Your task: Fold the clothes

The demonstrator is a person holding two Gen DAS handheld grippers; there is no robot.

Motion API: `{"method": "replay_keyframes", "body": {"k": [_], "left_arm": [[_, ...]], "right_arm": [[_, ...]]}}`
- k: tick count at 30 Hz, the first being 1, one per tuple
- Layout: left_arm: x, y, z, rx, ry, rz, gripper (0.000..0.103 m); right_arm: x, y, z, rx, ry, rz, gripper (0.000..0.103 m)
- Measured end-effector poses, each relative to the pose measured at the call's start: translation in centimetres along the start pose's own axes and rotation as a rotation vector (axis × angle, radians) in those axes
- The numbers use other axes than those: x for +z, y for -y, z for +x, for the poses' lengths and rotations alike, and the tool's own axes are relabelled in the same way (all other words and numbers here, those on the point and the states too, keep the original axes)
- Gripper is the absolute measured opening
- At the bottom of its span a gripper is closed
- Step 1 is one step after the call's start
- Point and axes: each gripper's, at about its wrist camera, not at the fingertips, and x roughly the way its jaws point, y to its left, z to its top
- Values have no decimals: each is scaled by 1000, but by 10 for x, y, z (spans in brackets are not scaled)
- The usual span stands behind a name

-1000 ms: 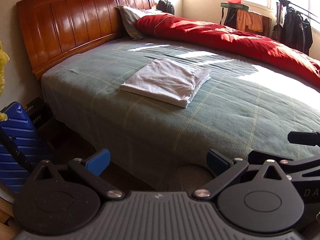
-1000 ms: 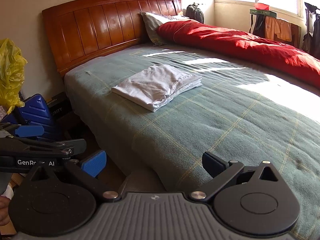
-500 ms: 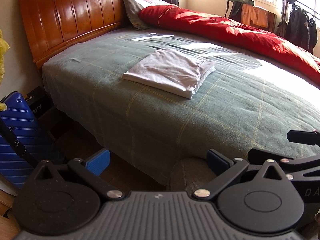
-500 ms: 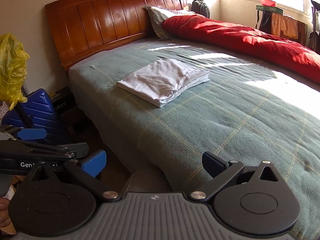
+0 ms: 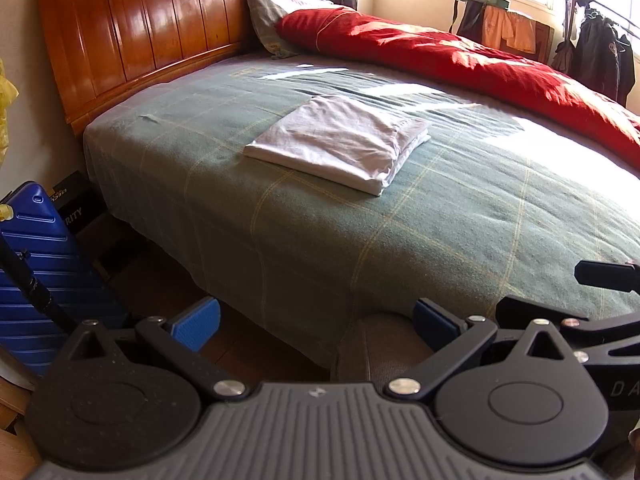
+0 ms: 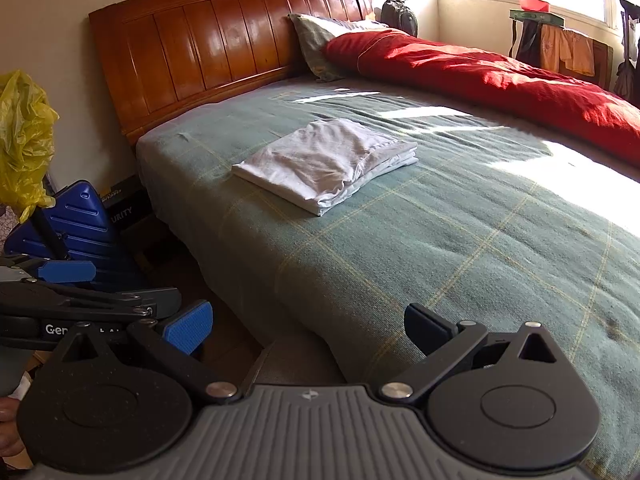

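Note:
A white garment point(image 5: 340, 142) point(image 6: 326, 162) lies folded into a neat rectangle on the green checked bedspread point(image 5: 460, 216) point(image 6: 460, 232). My left gripper point(image 5: 316, 322) is open and empty, held low off the bed's near edge, well short of the garment. My right gripper point(image 6: 308, 328) is likewise open with nothing between its fingers, beside the bed edge. The left tool shows at the left of the right wrist view, and the right tool at the right edge of the left wrist view.
A wooden headboard point(image 5: 160, 40) stands at the far left, with a pillow point(image 6: 320, 36) and a red duvet point(image 5: 460, 56) along the far side. A blue suitcase point(image 5: 36, 264) and yellow bag point(image 6: 24, 140) sit on the floor at left. Clothes hang by the window point(image 5: 600, 52).
Both views have tilted and drifted slightly, so the folded garment sits a little higher in frame. The garment itself has not moved and both grippers stay open.

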Motion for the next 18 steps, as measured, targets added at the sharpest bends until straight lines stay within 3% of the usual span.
{"method": "replay_keyframes", "body": {"k": [18], "left_arm": [[-1,0,1,-14,-3,-5,102]], "right_arm": [[-1,1,-1,-2,0,1,103]]}}
